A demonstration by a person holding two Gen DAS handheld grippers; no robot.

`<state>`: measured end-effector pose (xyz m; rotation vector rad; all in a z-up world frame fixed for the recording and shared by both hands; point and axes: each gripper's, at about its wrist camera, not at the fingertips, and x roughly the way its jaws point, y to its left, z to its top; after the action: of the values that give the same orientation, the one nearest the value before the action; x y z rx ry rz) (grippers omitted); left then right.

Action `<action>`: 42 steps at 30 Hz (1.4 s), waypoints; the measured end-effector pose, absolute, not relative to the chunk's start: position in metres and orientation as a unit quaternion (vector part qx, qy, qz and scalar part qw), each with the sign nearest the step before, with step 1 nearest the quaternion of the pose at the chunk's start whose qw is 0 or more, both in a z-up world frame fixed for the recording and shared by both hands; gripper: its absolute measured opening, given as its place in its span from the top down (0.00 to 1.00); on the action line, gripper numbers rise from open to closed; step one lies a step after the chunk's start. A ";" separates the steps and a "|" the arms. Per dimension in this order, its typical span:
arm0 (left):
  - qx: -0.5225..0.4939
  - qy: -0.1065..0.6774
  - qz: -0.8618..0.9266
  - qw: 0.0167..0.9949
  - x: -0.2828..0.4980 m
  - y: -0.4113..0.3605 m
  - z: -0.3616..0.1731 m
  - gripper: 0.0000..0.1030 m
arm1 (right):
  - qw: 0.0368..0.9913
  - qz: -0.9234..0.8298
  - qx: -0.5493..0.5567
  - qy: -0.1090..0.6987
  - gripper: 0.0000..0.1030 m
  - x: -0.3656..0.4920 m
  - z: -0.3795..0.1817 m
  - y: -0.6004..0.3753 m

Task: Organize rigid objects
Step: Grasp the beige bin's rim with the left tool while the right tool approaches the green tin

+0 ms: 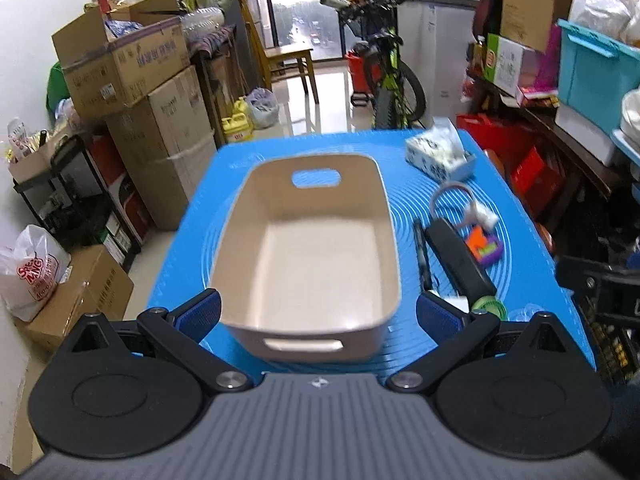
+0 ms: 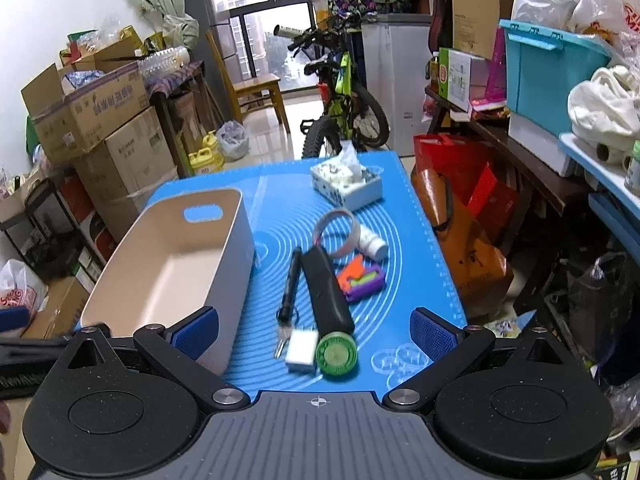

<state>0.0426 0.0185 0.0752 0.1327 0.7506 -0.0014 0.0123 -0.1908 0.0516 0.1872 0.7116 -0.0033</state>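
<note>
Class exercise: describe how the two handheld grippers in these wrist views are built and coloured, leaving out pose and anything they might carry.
The left gripper and right gripper look identical: a grey ribbed body with a small crosshair mark at its front edge, two round matte-black discs at the sides, and black linkage arms joined by silver pivot screws. Each finger ends in a textured blue pad. No cables or sleeves are visible.

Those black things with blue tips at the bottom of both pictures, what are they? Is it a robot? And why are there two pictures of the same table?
No robot: a person holds a grabber tool in each hand, with a camera on each. One picture looks from the left gripper, one from the right gripper. Both are open, holding nothing. On the blue mat stand an empty beige bin and a tissue box. Beside the bin lie a black case, a pen, a green round lid and an orange-purple toy.
</note>
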 end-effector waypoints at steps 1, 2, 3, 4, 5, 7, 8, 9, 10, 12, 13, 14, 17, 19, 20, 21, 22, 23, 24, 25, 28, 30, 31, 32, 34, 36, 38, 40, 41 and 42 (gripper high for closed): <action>0.064 0.366 0.003 0.928 0.047 0.020 0.078 0.01 | 0.933 -0.001 0.093 0.348 0.02 0.016 0.053 -0.192; 0.064 0.364 0.006 0.929 0.051 0.022 0.079 0.01 | 0.932 0.001 0.098 0.350 0.02 0.020 0.054 -0.194; 0.062 0.362 0.008 0.930 0.055 0.024 0.080 0.01 | 0.930 0.003 0.105 0.351 0.02 0.024 0.055 -0.195; 0.060 0.361 0.008 0.931 0.058 0.026 0.081 0.01 | 0.930 0.003 0.109 0.352 0.02 0.027 0.055 -0.197; 0.057 0.362 0.009 0.930 0.063 0.028 0.081 0.01 | 0.929 0.004 0.114 0.352 0.02 0.031 0.055 -0.199; 0.052 0.368 0.014 0.928 0.073 0.034 0.078 0.01 | 0.930 0.004 0.121 0.348 0.02 0.039 0.054 -0.200; 0.051 0.371 0.019 0.927 0.079 0.037 0.076 0.01 | 0.930 0.003 0.120 0.347 0.02 0.043 0.053 -0.200; 0.051 0.372 0.022 0.927 0.082 0.041 0.074 0.01 | 0.930 0.002 0.117 0.347 0.02 0.047 0.052 -0.199; 0.050 0.377 0.025 0.925 0.088 0.045 0.071 0.01 | 0.931 0.000 0.112 0.348 0.02 0.051 0.050 -0.198; 0.044 0.386 0.032 0.921 0.099 0.054 0.065 0.01 | 0.931 -0.005 0.102 0.349 0.02 0.062 0.046 -0.195; 0.042 0.391 0.036 0.919 0.105 0.059 0.062 0.01 | 0.932 -0.007 0.101 0.349 0.02 0.066 0.044 -0.194; 0.039 0.397 0.039 0.916 0.110 0.065 0.059 0.01 | 0.932 -0.008 0.099 0.350 0.02 0.071 0.042 -0.193; 0.035 0.411 0.047 0.910 0.129 0.083 0.047 0.01 | 0.929 -0.010 0.093 0.358 0.02 0.089 0.031 -0.189; 0.041 0.418 0.054 0.906 0.140 0.090 0.040 0.01 | 0.927 -0.015 0.086 0.365 0.02 0.102 0.022 -0.188; 0.042 0.423 0.056 0.903 0.146 0.095 0.035 0.01 | 0.926 -0.016 0.082 0.369 0.02 0.109 0.017 -0.187; 0.042 0.429 0.057 0.901 0.152 0.100 0.030 0.01 | 0.923 -0.016 0.079 0.376 0.02 0.116 0.011 -0.188; 0.041 0.435 0.057 0.898 0.157 0.105 0.026 0.01 | 0.921 -0.017 0.075 0.383 0.02 0.123 0.005 -0.188; 0.039 0.440 0.057 0.895 0.161 0.109 0.021 0.02 | 0.919 -0.018 0.074 0.387 0.02 0.129 0.000 -0.190; 0.038 0.445 0.057 0.893 0.165 0.114 0.017 0.04 | 0.917 -0.020 0.073 0.391 0.02 0.133 -0.005 -0.191; 0.035 0.451 0.056 0.890 0.169 0.119 0.012 0.09 | 0.915 -0.022 0.072 0.397 0.02 0.138 -0.010 -0.193; 0.029 0.475 0.059 0.878 0.180 0.131 -0.002 0.26 | 0.909 -0.023 0.076 0.409 0.04 0.152 -0.024 -0.201; 0.027 0.483 0.058 0.873 0.184 0.137 -0.012 0.26 | 0.906 -0.027 0.075 0.417 0.04 0.158 -0.032 -0.205; 0.024 0.486 0.057 0.872 0.186 0.139 -0.016 0.27 | 0.904 -0.029 0.075 0.421 0.05 0.160 -0.037 -0.206; 0.020 0.490 0.056 0.870 0.187 0.142 -0.020 0.27 | 0.902 -0.031 0.074 0.425 0.05 0.160 -0.041 -0.207; 0.014 0.499 0.053 0.865 0.191 0.145 -0.027 0.30 | 0.894 -0.037 0.069 0.441 0.05 0.161 -0.054 -0.208; 0.019 0.506 0.051 0.861 0.193 0.145 -0.031 0.35 | 0.884 -0.040 0.067 0.462 0.09 0.160 -0.067 -0.209; 0.020 0.508 0.048 0.860 0.195 0.145 -0.033 0.36 | 0.874 -0.040 0.073 0.479 0.09 0.158 -0.078 -0.210; 0.017 0.512 0.046 0.858 0.194 0.145 -0.034 0.36 | 0.868 -0.041 0.086 0.488 0.09 0.157 -0.084 -0.210; 0.016 0.513 0.044 0.857 0.195 0.146 -0.034 0.36 | 0.865 -0.040 0.096 0.491 0.09 0.156 -0.087 -0.211; 0.015 0.513 0.043 0.857 0.196 0.147 -0.035 0.40 | 0.863 -0.040 0.102 0.493 0.09 0.155 -0.088 -0.211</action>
<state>0.1963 0.1466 -0.0354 0.0315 1.0784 0.0896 0.1555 -0.2110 -0.0881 0.2131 1.0343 -0.0840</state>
